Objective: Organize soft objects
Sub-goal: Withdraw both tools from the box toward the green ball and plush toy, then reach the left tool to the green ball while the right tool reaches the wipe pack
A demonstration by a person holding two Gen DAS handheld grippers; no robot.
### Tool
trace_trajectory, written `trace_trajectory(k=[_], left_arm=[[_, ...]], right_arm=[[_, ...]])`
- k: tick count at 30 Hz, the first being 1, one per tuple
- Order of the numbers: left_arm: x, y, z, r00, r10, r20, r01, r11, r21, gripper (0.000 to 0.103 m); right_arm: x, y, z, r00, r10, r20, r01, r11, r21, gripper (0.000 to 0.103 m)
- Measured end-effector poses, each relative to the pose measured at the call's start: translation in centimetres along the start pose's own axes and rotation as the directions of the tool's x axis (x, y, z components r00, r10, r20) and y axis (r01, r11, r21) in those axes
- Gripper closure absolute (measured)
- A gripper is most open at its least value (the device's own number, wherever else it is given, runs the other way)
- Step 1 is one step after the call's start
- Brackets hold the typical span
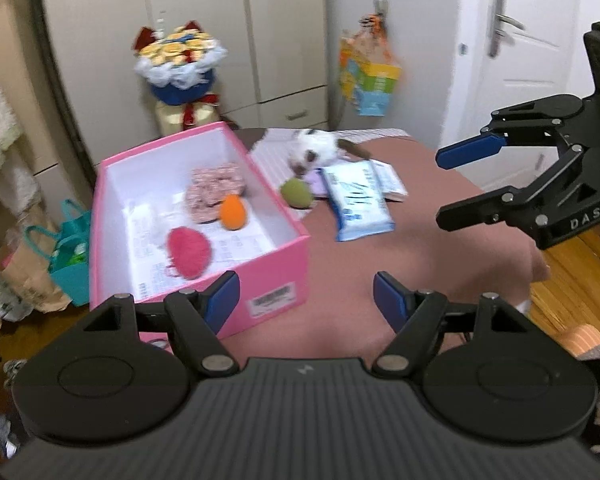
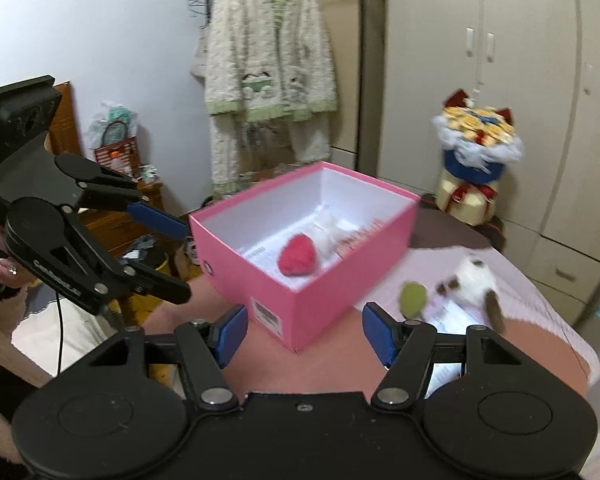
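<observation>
I'm holding my left gripper (image 1: 306,300) and right gripper (image 2: 304,334) spread, pinching nothing, near the pink box (image 1: 268,276). A green ball (image 1: 297,194) and plush cat (image 1: 316,148) are lying right of it.

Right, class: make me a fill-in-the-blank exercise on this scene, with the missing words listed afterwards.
1. The orange plush ball lies inside the open ____ cardboard box.
2. The green plush ball lies ____ that box, on the table.
3. Between the blue-padded fingers of the left gripper there is ____.
4. The white-and-brown plush animal lies beside the ____ plush ball.

Missing words: pink; outside; nothing; green
</observation>
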State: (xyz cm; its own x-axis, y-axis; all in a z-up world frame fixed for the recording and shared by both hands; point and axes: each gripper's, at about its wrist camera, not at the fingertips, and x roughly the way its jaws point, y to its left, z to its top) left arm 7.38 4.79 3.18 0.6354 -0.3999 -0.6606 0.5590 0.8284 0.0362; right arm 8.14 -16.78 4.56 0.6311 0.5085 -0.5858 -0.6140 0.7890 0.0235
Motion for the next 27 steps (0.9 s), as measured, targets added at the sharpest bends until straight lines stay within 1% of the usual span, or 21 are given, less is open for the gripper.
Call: trace_trajectory(k=[2, 7, 10, 13, 16, 19, 21, 25, 27], left_arm=[[0.7, -1.0, -0.1, 1.0, -0.027, -0.002, 0.027, 0.999, 0.018, 0.03], [3.4, -3.0, 0.0, 0.995, -0.099, -0.027, 0.099, 0.995, 0.009, 0.03], [4.7, -3.9, 0.3, 0.993, -0.117, -0.023, 0.117, 0.993, 0.004, 0.03], [6.2, -4.7, 0.9, 0.995, -0.095, -0.006, 0.095, 0.995, -0.002, 0.03], [7.8, -5.4, 1.7, 0.998, -0.067, 0.01, 0.067, 0.998, -0.019, 0.03], [9.7, -5.3, 2.5, 0.997, -0.075, -0.004, 0.075, 0.995, -0.063, 0.03], [11.0, -5.2, 2.9, 0.998, -0.068, -0.009, 0.067, 0.995, -0.08, 0.032], [13.2, -5.3, 3.6, 1.0, -0.009, -0.001, 0.009, 0.996, -0.084, 0.033], [14.3, -5.0, 4.0, 1.0, 0.012, 0.005, -0.012, 0.994, -0.104, 0.033]], right_arm=[[-0.7, -0.6, -1.2, 1.0, -0.029, -0.005, 0.029, 1.0, 0.009, 0.035], [-1.7, -2.2, -4.0, 0.995, -0.099, -0.007, 0.099, 0.995, 0.032, 0.034], [-1.9, -3.6, -5.2, 0.994, -0.104, -0.008, 0.105, 0.993, 0.059, 0.034], [-1.9, -5.3, -6.1, 0.994, -0.111, 0.001, 0.111, 0.991, 0.08, 0.034], [-1.5, -6.8, -7.0, 0.988, -0.156, 0.018, 0.155, 0.985, 0.07, 0.034], [-0.7, -8.4, -7.8, 0.985, -0.167, 0.033, 0.165, 0.985, 0.058, 0.034], [-0.1, -9.3, -8.3, 0.984, -0.175, 0.042, 0.173, 0.984, 0.045, 0.034], [1.7, -11.6, -9.2, 0.981, -0.185, 0.058, 0.184, 0.983, 0.022, 0.034], [2.8, -12.6, -9.4, 0.981, -0.184, 0.064, 0.183, 0.983, 0.02, 0.034]])
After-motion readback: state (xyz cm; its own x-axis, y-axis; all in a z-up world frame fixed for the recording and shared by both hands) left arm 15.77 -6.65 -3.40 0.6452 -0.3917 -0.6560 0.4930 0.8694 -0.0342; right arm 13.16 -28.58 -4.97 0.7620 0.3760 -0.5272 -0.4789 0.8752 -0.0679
